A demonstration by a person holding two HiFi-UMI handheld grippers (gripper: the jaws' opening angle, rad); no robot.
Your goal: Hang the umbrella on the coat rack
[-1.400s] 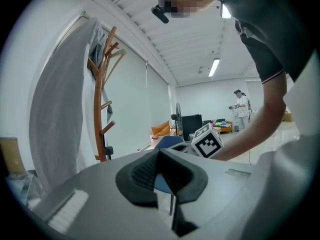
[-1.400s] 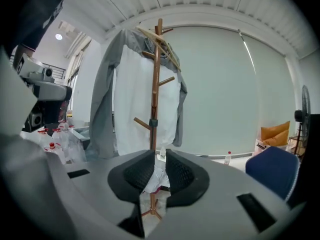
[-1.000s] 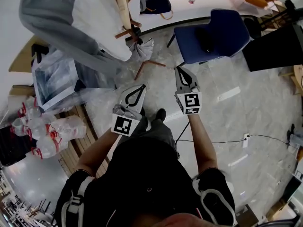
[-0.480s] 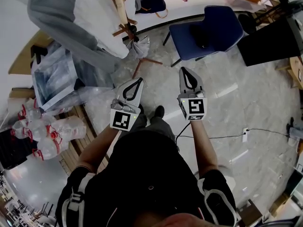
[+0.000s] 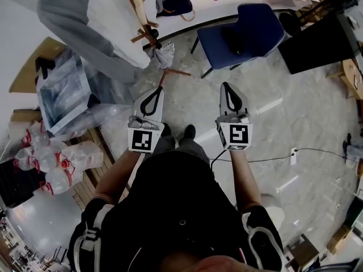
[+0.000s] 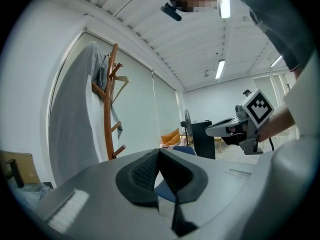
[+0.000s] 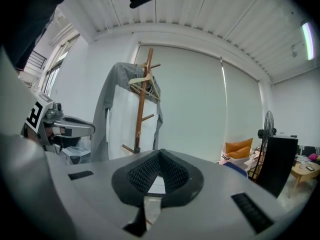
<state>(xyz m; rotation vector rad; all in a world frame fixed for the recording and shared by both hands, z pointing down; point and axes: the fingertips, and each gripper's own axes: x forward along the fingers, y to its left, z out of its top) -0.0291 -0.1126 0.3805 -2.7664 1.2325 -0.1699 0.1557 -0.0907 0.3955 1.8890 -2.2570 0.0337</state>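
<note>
The wooden coat rack [image 5: 142, 16] stands at the top left of the head view with a grey and white coat [image 5: 85, 21] draped on it. A grey folded umbrella [image 5: 165, 54] hangs beside the rack's lower pegs. My left gripper [image 5: 156, 90] is shut and holds nothing; it sits just short of the umbrella. To its right, my right gripper [image 5: 226, 85] is also shut and holds nothing. The left gripper view has its shut tips [image 6: 159, 151] level, the rack [image 6: 107, 114] to their left. The right gripper view has its shut tips [image 7: 160, 153] below the rack [image 7: 142, 104]. In both gripper views the umbrella is hidden.
A blue chair [image 5: 244, 33] stands beyond my right gripper. Clear plastic bags [image 5: 65, 92] and several water bottles [image 5: 48, 163] lie at the left. A black cabinet [image 5: 317, 44] stands at the right, a cable [image 5: 272, 163] runs over the floor, and a fan [image 7: 265, 126] stands far right.
Both grippers have risen and moved forward toward the rack, the right one further. Both stayed shut, with nothing in them.
</note>
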